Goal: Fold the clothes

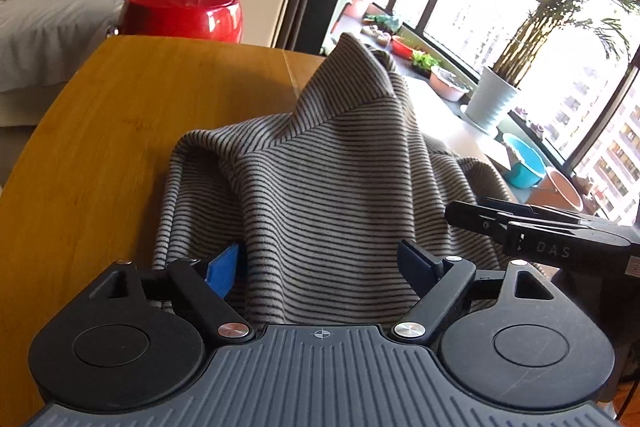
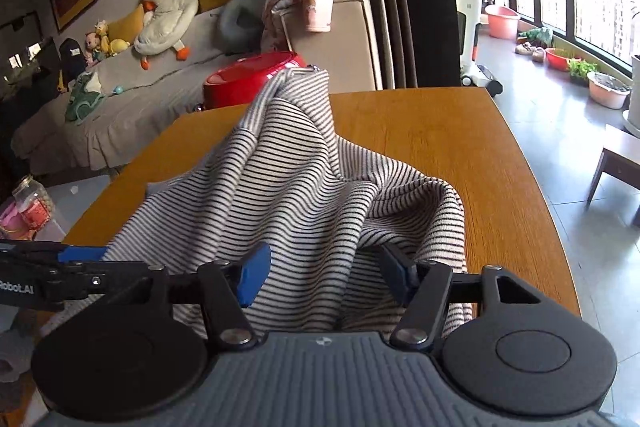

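With both grippers' fingers apart around the striped top (image 1: 328, 179) heaped on the desk (image 1: 100, 115), left gripper (image 1: 320, 267) and right gripper (image 2: 324, 277) should each pinch one near edge, then pull it flat.

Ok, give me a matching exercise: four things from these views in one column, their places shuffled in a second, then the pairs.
Things:
1. grey striped knit garment
2. glossy red round pot
3. white plush goose toy
4. white ribbed plant pot

Places:
A. on the grey sofa
B. by the window
C. heaped on the wooden table
D. beyond the table's far edge, beside the sofa

Pairs: 1-C, 2-D, 3-A, 4-B
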Demonstrator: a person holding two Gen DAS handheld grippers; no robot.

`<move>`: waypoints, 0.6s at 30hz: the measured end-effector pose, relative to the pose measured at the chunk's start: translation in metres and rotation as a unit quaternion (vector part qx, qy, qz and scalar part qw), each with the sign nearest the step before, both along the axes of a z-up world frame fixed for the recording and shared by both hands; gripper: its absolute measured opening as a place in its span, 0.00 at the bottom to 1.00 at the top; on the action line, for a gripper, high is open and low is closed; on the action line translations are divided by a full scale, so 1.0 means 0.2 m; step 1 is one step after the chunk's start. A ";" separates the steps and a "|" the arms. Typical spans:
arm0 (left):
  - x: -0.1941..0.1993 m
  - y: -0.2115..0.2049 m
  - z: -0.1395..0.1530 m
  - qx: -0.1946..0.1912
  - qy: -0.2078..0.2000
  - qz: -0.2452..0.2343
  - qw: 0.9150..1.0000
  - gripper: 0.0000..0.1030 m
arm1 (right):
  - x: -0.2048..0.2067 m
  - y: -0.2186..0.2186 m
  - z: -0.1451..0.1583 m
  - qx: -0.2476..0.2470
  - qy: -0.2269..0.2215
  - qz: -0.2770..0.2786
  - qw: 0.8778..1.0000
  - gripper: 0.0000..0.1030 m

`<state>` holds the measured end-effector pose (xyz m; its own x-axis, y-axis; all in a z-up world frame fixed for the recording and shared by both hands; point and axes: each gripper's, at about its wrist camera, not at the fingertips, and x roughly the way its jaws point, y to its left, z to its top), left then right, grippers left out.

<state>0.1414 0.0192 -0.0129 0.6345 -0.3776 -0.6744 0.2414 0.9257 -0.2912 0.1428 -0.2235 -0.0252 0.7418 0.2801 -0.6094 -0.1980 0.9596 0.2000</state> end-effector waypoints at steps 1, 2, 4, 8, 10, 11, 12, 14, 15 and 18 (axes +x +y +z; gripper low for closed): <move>0.02 0.00 -0.02 0.000 0.006 0.002 1.000 0.85 | 0.04 0.00 -0.03 -0.002 0.008 -0.002 1.000 0.59; 0.01 0.00 -0.03 0.003 -0.001 -0.004 1.000 0.85 | 0.05 0.01 -0.06 -0.004 0.009 -0.003 1.000 0.60; -0.01 0.00 -0.04 0.006 -0.011 -0.013 1.000 0.86 | 0.06 0.02 -0.06 -0.014 0.000 0.008 1.000 0.63; -0.07 -0.01 -0.05 0.004 -0.010 -0.028 1.000 0.87 | 0.00 0.04 -0.08 -0.035 -0.017 0.030 0.999 0.65; -0.12 -0.01 -0.04 0.001 -0.004 -0.042 0.999 0.89 | -0.05 0.03 -0.08 -0.032 -0.018 0.040 0.999 0.65; -0.15 -0.02 -0.04 0.000 0.000 -0.051 0.999 0.89 | -0.08 0.02 -0.08 -0.032 -0.019 0.045 0.998 0.65; -0.18 -0.02 -0.04 -0.002 0.003 -0.061 0.998 0.90 | -0.10 0.01 -0.08 -0.031 -0.020 0.049 0.998 0.65; -0.24 -0.04 -0.04 0.000 0.007 -0.079 0.997 0.90 | -0.14 -0.01 -0.08 -0.028 -0.020 0.053 0.998 0.65; -0.27 -0.05 -0.04 0.003 0.007 -0.087 0.996 0.89 | -0.15 -0.03 -0.08 -0.024 -0.020 0.053 0.998 0.65; -0.32 -0.10 -0.04 0.041 -0.017 -0.087 0.995 0.76 | -0.17 -0.05 -0.08 -0.016 -0.021 0.049 0.998 0.66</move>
